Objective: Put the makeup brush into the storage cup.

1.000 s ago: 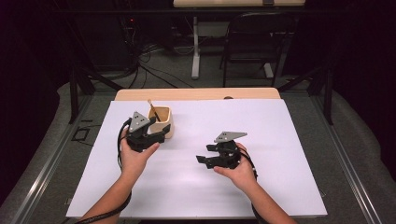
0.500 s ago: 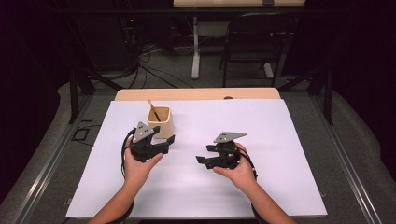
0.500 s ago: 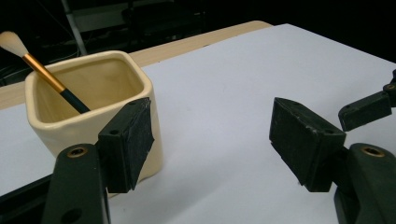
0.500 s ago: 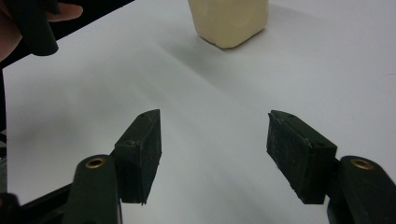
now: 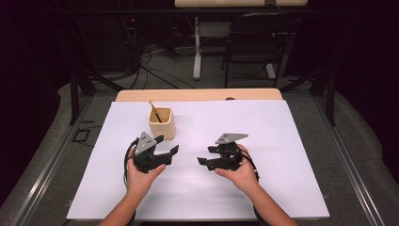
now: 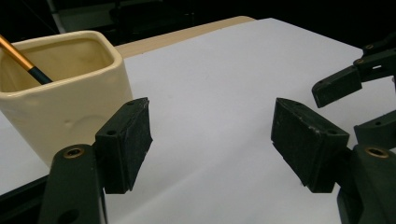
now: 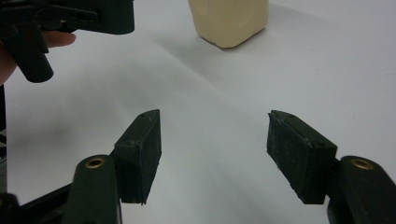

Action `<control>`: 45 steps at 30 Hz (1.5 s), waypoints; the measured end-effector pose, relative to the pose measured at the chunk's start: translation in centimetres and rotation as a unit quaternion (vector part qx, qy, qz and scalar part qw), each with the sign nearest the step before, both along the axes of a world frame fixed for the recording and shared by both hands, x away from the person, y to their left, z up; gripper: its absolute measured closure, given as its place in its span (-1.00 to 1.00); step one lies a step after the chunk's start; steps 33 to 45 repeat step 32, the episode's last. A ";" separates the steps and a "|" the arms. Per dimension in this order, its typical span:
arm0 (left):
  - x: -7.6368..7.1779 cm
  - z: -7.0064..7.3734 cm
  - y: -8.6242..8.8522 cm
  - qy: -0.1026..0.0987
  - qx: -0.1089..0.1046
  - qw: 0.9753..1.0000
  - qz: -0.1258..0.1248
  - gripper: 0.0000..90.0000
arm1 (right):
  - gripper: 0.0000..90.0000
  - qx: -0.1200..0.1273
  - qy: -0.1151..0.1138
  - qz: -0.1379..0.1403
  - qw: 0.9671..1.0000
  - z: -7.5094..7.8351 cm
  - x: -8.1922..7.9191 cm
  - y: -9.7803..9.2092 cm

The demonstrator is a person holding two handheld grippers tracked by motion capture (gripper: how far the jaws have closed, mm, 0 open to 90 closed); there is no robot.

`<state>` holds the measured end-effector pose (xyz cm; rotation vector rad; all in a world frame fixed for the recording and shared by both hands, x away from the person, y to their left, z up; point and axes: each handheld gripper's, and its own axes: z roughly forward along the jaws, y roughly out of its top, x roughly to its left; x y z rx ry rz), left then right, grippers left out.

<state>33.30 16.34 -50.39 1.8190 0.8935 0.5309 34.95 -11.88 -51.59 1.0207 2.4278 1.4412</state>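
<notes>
A cream ceramic cup stands on the white table sheet, left of centre, with a thin brush leaning inside it. My left gripper hovers just in front of the cup, open and empty; the cup sits beside its left jaw, with the brush poking out. My right gripper is open and empty at mid-table, pointing left toward the other one. In the right gripper view the cup is far ahead and the left gripper is at the upper left.
The sheet covers a wooden table whose bare far edge shows behind it. Beyond the table stand a chair and desk legs on dark floor with cables. The right gripper's jaws appear at the right in the left gripper view.
My left gripper has drawn back from the cup toward the person and a little right. The right gripper has stayed where it was.
</notes>
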 end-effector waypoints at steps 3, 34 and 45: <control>-0.3 -0.2 0.0 -0.003 -0.004 1.000 0.000 -0.36 | -0.22 0.000 -0.002 -0.001 1.000 0.0 0.0 0.0; -0.4 -2.0 0.8 0.013 -0.002 1.000 -0.005 -0.36 | -0.22 -0.003 0.003 0.002 1.000 -0.3 0.0 0.2; -0.4 -2.0 0.8 0.013 -0.002 1.000 -0.005 -0.36 | -0.22 -0.003 0.003 0.002 1.000 -0.3 0.0 0.2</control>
